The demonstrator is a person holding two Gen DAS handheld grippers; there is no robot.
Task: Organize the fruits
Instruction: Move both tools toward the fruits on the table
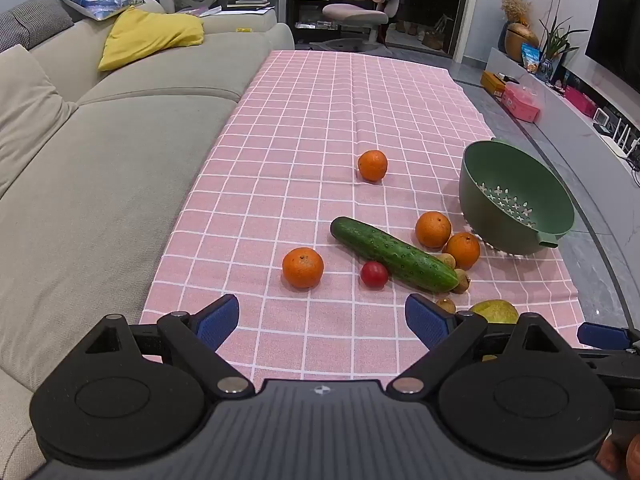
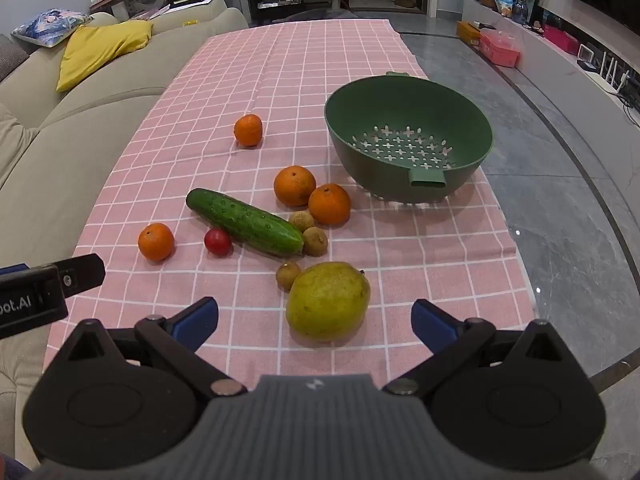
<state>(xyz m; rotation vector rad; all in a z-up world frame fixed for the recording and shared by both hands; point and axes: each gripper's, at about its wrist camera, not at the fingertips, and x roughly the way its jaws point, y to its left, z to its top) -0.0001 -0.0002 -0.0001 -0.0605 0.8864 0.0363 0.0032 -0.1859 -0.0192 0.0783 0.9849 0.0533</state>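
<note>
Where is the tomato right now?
In the right wrist view, the tomato lies on the tablecloth, between the nearest orange and the cucumber.

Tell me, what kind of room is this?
Most likely a home living room: a sofa with cushions beside the table, a television on the wall, and a desk chair behind.
</note>
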